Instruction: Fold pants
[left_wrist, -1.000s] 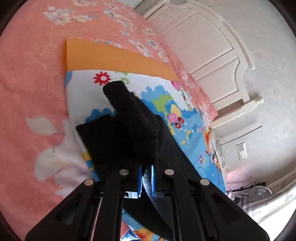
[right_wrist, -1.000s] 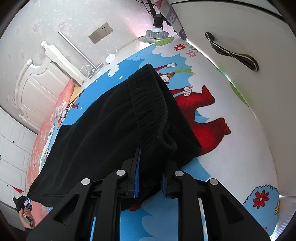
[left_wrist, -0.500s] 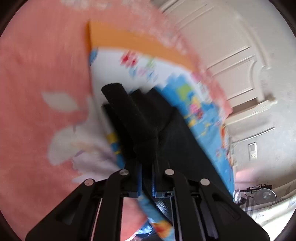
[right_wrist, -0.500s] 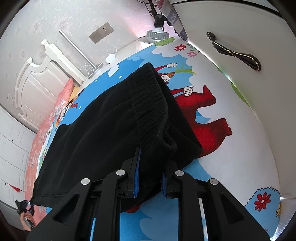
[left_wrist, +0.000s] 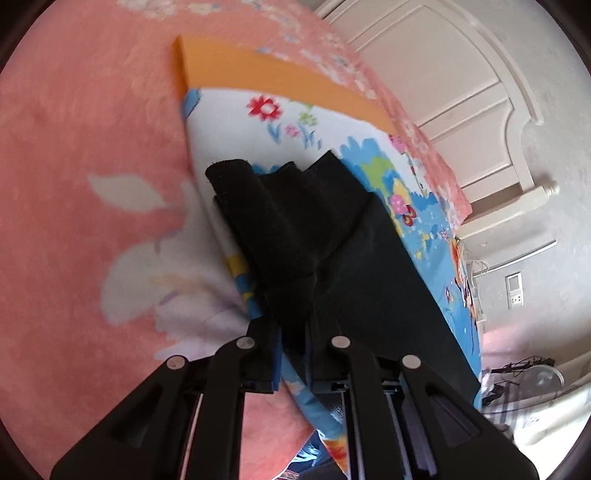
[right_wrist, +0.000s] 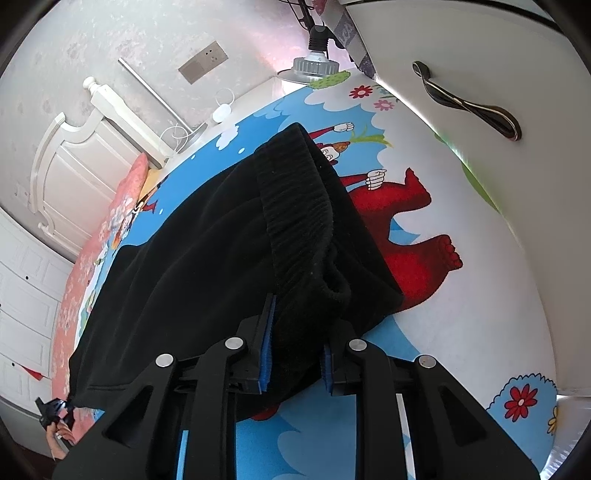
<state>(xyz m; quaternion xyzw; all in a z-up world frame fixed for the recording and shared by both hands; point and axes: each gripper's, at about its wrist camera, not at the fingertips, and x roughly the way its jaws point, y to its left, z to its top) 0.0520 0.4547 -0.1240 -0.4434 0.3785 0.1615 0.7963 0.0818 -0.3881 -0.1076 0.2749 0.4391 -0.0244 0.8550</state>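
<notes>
Black pants (right_wrist: 207, 266) lie stretched over a colourful cartoon play mat (right_wrist: 461, 332). My right gripper (right_wrist: 297, 350) is shut on the ribbed waistband (right_wrist: 295, 206), which bunches up between the blue pads. My left gripper (left_wrist: 293, 343) is shut on the leg cuffs of the pants (left_wrist: 295, 229), held slightly off the mat (left_wrist: 240, 122). The cuff end (left_wrist: 229, 171) sticks up past the fingers. The left gripper and the hand that holds it also show in the right wrist view at the far lower left (right_wrist: 55, 413).
The mat with its orange border (left_wrist: 258, 77) lies on a pink floral bedspread (left_wrist: 74, 184). A white headboard (left_wrist: 461, 92) stands behind. A white cabinet door with a dark handle (right_wrist: 469, 103) is close on the right. A lamp (right_wrist: 314, 62) stands beyond the mat.
My left gripper has swung with the cuffs, so the pants leg now lies more spread on the mat. My right gripper holds the waistband almost still.
</notes>
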